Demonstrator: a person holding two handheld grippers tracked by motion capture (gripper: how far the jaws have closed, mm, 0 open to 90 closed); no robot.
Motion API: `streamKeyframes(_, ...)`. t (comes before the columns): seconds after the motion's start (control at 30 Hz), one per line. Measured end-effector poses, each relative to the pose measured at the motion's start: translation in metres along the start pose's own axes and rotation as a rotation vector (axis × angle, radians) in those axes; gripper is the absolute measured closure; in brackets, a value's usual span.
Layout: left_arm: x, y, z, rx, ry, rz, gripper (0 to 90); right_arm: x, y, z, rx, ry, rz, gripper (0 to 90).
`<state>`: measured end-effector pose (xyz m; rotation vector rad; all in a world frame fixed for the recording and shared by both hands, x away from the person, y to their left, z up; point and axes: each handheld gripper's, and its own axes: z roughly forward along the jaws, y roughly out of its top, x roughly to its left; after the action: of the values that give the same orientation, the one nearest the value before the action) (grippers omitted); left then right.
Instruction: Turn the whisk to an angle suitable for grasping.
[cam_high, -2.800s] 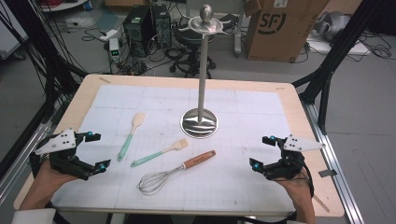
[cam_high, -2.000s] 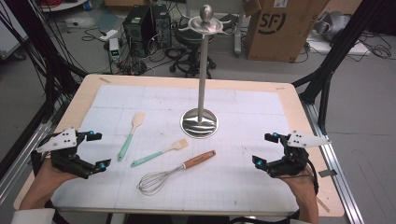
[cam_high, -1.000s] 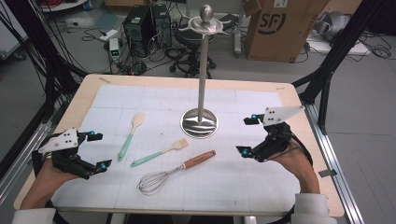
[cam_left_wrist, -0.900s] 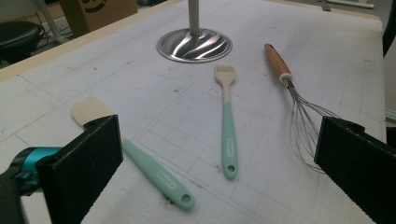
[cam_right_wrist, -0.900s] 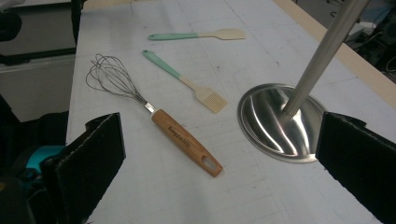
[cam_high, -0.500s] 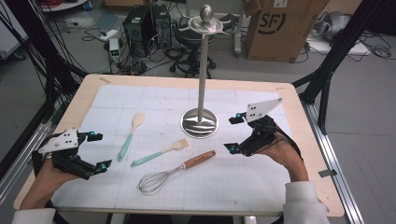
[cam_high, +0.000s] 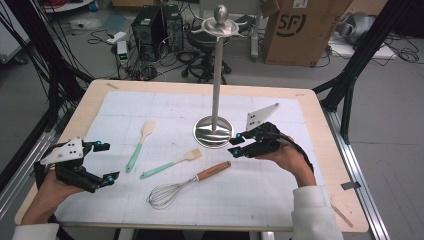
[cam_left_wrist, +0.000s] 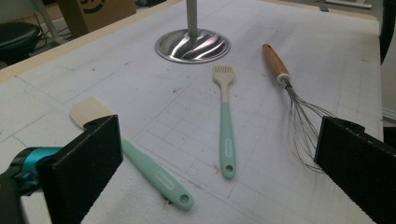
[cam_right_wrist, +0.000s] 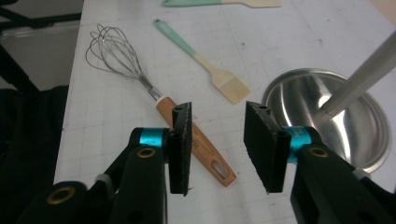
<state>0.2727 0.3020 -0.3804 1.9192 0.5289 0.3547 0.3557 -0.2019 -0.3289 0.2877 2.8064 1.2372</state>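
White gridded paper covers our wooden counter, where a tall steel utensil stand with a round base is our landmark. Our right tool hovers just right of that base; its jaws have just been closing but clasp nothing, the wooden-handled wire whisk lying below and before them, near the base's front. Our left tool, spread wide and unladen, sits far left of the stand.
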Motion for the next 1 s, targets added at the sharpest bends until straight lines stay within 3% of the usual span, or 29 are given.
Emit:
streamKeyframes(0.3,0.0,0.0,-0.001,0.002,0.001,0.003,1.7,-0.006,0.007,0.018,0.058,0.031,-0.022,80.2)
streamKeyframes(0.37,0.0,0.0,-0.001,0.001,0.004,0.002,1.7,-0.005,0.009,0.025,0.097,0.021,-0.065,88.9)
streamKeyframes(1.0,-0.001,0.0,0.002,0.009,0.001,0.001,1.7,-0.014,0.004,0.065,0.235,0.032,-0.059,89.2)
